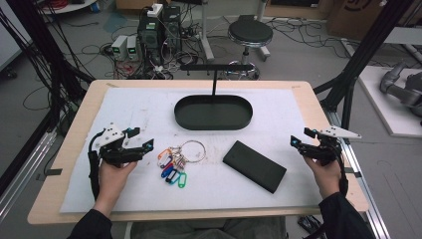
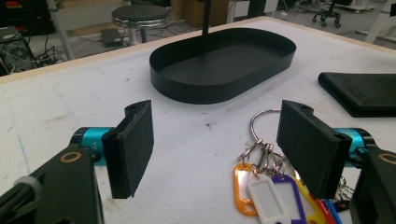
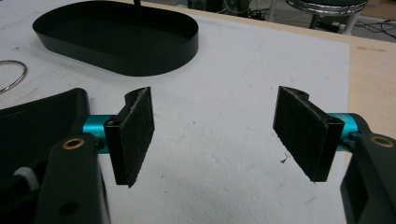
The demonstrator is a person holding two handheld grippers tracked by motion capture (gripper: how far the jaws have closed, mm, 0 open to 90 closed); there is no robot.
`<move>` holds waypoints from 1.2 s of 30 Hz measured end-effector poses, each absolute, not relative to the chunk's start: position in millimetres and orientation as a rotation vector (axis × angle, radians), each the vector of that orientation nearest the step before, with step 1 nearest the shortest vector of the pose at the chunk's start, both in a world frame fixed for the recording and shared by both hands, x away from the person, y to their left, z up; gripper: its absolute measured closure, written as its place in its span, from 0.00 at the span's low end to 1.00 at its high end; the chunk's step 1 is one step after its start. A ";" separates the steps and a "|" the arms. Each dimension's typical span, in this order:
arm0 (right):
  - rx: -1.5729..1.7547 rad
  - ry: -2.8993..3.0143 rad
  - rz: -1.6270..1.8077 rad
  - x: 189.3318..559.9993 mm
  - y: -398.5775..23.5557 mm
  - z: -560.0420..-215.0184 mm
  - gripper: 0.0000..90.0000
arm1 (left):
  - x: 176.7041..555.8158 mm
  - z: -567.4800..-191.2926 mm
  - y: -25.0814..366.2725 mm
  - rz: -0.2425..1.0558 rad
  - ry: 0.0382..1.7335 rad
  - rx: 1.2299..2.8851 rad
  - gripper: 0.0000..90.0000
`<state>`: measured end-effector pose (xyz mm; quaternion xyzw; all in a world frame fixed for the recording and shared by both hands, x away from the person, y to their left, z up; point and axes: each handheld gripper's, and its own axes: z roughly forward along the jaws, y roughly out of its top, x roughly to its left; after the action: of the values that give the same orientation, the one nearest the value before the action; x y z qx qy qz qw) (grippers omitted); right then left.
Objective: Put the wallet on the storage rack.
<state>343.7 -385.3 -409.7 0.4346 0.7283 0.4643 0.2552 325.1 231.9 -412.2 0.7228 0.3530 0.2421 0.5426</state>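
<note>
A bunch of keys with coloured tags on a metal ring [image 1: 175, 160] [image 2: 266, 179] lies on the white mat, just right of my left gripper [image 1: 141, 140] [image 2: 219, 149]. That gripper is open, with bare mat between its pads. A flat black case [image 1: 254, 165] [image 2: 362, 91] lies right of the keys. My right gripper [image 1: 300, 138] [image 3: 219, 140] hovers open over the mat's right edge, nothing between its pads. A black oval tray [image 1: 213, 112] [image 2: 224, 63] [image 3: 116, 39] with an upright post sits at the back centre.
The white mat [image 1: 149, 109] covers a wooden table [image 1: 318, 107]. Behind the table stand a round stool [image 1: 250, 35], computer boxes and tangled cables on the floor. Black frame posts rise at both sides.
</note>
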 end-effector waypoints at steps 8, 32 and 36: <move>1.172 1.973 1.248 348.4 -380.2 -410.5 0.33 | 324.0 -411.6 231.7 0.571 0.864 1.727 0.25; 1.184 1.967 1.213 347.0 -381.5 -410.6 0.33 | 336.9 -413.1 217.0 0.546 0.870 1.734 0.29; 1.185 1.971 1.209 345.4 -381.7 -410.6 0.33 | 342.4 -412.1 208.1 0.529 0.859 1.745 0.32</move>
<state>345.4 -381.7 -410.6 0.4393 0.7308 0.4482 0.2686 342.4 208.1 -412.1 0.7320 0.3605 0.2221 0.5338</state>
